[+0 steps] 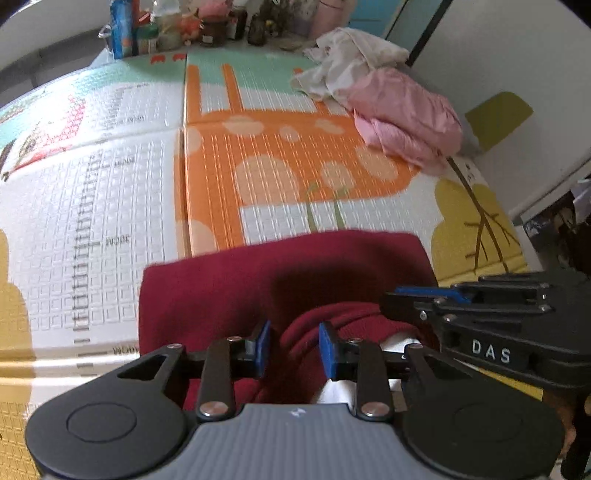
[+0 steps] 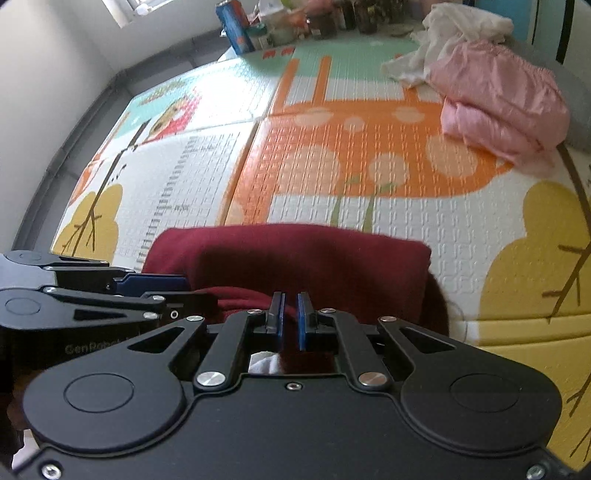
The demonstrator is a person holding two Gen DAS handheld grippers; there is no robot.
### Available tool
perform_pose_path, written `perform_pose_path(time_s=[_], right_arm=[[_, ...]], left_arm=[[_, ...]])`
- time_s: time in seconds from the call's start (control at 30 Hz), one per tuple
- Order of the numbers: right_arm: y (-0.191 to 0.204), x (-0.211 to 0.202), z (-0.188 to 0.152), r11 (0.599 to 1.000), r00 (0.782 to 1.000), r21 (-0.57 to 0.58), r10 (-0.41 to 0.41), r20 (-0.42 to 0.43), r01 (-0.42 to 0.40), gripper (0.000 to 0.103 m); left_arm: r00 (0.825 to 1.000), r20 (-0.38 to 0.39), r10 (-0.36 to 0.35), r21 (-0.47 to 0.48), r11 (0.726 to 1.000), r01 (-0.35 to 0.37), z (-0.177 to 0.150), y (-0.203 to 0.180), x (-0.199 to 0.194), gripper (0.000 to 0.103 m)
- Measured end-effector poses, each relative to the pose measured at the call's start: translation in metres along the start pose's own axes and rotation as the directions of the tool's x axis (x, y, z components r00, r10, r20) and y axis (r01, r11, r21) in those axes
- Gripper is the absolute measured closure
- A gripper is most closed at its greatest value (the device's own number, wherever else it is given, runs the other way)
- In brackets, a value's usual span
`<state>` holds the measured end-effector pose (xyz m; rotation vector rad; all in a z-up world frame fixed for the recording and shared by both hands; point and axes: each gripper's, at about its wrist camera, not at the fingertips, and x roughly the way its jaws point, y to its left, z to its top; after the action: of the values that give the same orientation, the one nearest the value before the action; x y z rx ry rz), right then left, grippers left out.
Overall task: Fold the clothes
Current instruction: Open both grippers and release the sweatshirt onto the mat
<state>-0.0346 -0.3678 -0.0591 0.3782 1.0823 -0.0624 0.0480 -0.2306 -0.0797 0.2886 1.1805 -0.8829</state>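
Folded maroon garment [image 1: 280,280] lies on play mat [image 1: 122,206], lower centre of both views. Left gripper [image 1: 294,347] parted w/ a fabric fold between pads; right gripper [image 2: 290,320] nearly closed, narrow gap, grip unclear. Pink garment [image 2: 502,99] and white garment [image 2: 454,33] piled upper right.

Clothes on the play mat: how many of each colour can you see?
Dark red garment: 1
Pink garment: 1
White garment: 1
Total: 3
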Motion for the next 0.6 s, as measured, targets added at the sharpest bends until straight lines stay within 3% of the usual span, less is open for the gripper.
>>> perform_pose_path(time_s=[0.33, 0.6], right_arm=[[0.004, 0.017, -0.031, 0.997, 0.996, -0.072, -0.036, -0.08, 0.031, 0.097], [-0.014, 0.024, -0.054, 0.995, 0.994, -0.072, -0.07, -0.087, 0.063, 0.1]], left_arm=[[0.999, -0.042, 0.022, 0.036, 0.999, -0.02, -0.03, 0.006, 0.011, 0.07], [0.997, -0.074, 0.028, -0.025, 0.999, -0.03, -0.045, 0.027, 0.018, 0.073]])
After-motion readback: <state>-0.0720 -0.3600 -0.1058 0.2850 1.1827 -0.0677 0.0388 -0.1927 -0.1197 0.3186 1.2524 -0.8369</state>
